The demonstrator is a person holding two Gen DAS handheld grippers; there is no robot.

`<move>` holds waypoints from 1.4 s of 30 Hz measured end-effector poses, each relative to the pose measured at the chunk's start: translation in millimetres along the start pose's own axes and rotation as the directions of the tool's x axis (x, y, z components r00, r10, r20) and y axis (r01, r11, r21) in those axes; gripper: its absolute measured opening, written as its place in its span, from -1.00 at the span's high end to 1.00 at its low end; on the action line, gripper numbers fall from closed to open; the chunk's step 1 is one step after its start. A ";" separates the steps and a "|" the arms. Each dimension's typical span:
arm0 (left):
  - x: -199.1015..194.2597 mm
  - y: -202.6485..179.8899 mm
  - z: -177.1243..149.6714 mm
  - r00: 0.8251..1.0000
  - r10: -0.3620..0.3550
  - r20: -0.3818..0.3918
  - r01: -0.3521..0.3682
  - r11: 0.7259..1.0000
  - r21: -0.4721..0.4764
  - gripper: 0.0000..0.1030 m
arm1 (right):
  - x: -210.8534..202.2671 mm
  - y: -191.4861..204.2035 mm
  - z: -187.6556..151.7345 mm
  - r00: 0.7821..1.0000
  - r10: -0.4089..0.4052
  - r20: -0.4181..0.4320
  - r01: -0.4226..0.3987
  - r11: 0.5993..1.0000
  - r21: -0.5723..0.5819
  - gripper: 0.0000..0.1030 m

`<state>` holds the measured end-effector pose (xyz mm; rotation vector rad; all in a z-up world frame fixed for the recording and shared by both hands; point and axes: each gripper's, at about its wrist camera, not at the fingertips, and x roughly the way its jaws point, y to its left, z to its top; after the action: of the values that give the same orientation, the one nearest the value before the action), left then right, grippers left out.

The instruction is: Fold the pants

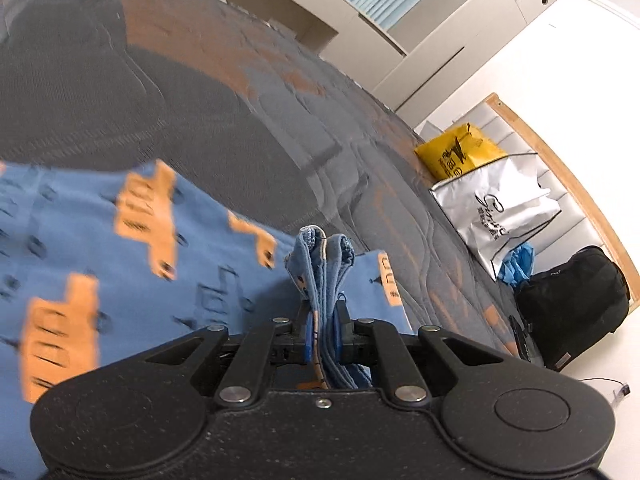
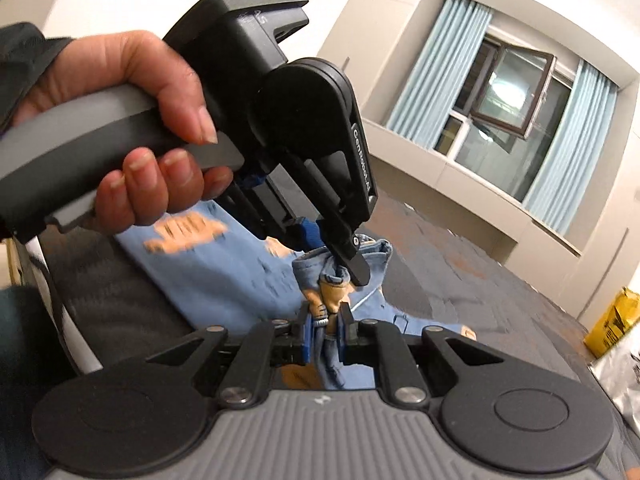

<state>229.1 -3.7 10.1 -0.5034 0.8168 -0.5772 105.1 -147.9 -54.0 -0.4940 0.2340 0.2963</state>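
Observation:
The pants are blue with orange truck prints and hang over the grey patterned bed. My left gripper is shut on a bunched hem of the pants, which sticks up between its fingers. My right gripper is shut on another bunched edge of the pants, blue and orange cloth. In the right wrist view the left gripper, held in a hand, pinches the same cloth just above and beyond my right fingers. The two gripped edges are close together.
The bed's grey and orange quilt spreads beyond the pants. A yellow bag, a silver bag and a black backpack lie at the bed's right edge by a headboard. A window with blue curtains is behind.

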 end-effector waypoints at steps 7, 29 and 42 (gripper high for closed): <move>-36.2 42.0 5.9 0.996 0.085 0.024 -0.084 0.996 -0.027 0.81 | 16.3 27.4 25.5 0.993 0.114 0.028 -0.114 0.993 -0.020 0.74; -43.5 42.0 -14.7 0.903 0.305 0.301 -0.355 0.926 0.128 -0.87 | 22.1 -63.4 -2.8 0.996 -0.093 -0.014 0.094 0.989 0.116 -0.98; -16.9 53.3 -17.0 0.848 0.444 0.290 -0.496 0.857 0.140 -0.93 | 146.6 -147.6 -25.7 0.947 -0.186 -0.262 0.209 0.976 0.064 -0.99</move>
<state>221.2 43.3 -23.8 -0.1580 0.5993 -0.1304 287.0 -252.0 -55.1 -0.4612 0.4437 0.0245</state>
